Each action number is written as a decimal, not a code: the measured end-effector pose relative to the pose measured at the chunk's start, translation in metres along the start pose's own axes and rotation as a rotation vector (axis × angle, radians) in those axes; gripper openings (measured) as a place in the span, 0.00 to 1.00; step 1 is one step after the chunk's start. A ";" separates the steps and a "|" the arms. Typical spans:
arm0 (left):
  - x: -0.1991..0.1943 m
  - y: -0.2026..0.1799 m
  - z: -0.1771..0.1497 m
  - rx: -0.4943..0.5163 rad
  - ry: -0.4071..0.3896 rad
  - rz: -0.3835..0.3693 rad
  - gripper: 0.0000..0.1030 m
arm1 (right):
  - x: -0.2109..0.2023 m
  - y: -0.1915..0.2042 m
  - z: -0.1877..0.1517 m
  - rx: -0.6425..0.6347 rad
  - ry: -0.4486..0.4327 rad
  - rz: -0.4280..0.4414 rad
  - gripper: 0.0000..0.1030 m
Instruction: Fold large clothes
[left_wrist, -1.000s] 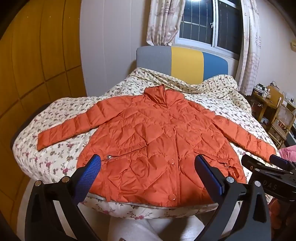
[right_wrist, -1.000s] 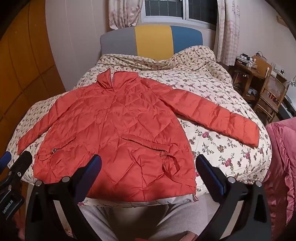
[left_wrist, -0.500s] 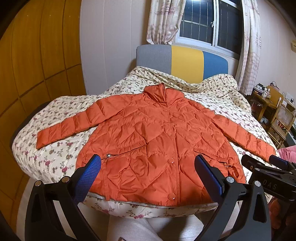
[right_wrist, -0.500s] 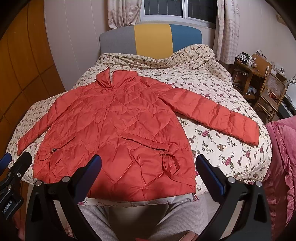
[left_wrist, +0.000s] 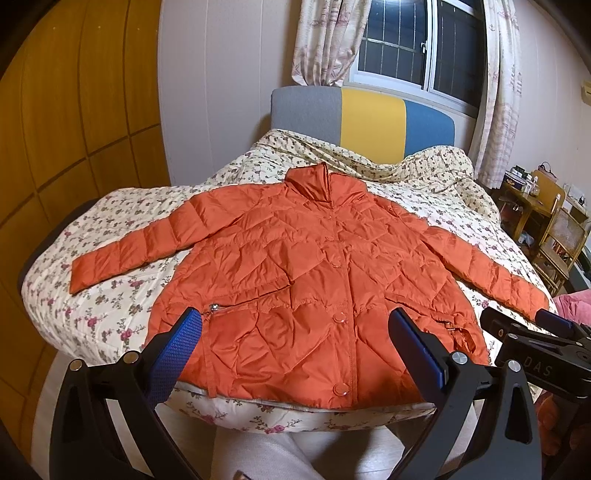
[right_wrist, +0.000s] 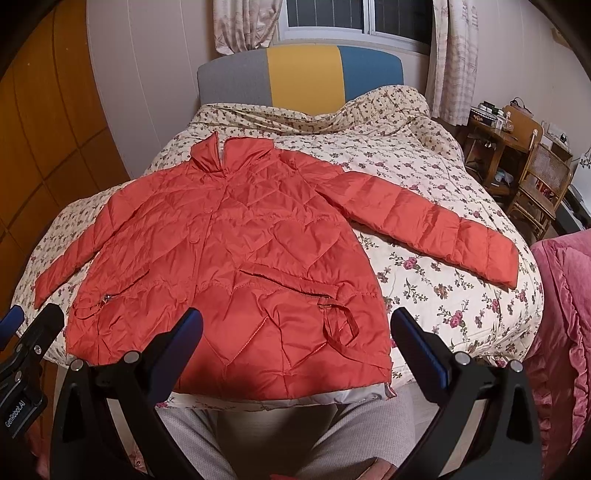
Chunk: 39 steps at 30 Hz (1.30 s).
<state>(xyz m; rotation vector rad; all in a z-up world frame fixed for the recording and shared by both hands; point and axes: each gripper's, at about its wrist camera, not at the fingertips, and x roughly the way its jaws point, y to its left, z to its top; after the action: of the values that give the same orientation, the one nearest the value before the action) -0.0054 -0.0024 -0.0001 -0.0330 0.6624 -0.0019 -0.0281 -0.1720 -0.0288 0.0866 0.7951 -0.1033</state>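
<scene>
Flat on the floral bed quilt (left_wrist: 110, 310) lies the orange puffer jacket (left_wrist: 314, 280); left claw (left_wrist: 295, 339) and right claw (right_wrist: 295, 336) hover spread, empty; its slick padding could slip when pinched

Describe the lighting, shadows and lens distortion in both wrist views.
Left wrist view: warm indoor light, dark window, fisheye bending the wardrobe, black corners. Right wrist view: a shadow on the jacket hem by the right tool, same bulging distortion.

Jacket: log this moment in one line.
jacket: flat on bed, sleeves spread, unfolded | left gripper: open, empty | right gripper: open, empty
</scene>
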 end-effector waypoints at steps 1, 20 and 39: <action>0.001 0.000 0.000 0.002 0.001 0.001 0.97 | 0.000 0.000 0.000 0.000 0.002 -0.001 0.98; 0.003 -0.004 -0.003 0.005 0.013 0.001 0.97 | 0.004 0.000 0.000 0.000 0.017 -0.001 0.98; 0.007 -0.006 -0.005 0.001 0.031 -0.001 0.97 | 0.008 -0.001 -0.002 0.003 0.027 -0.010 0.98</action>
<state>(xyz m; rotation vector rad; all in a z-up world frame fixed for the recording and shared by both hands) -0.0029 -0.0085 -0.0078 -0.0321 0.6936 -0.0040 -0.0240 -0.1730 -0.0359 0.0867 0.8228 -0.1126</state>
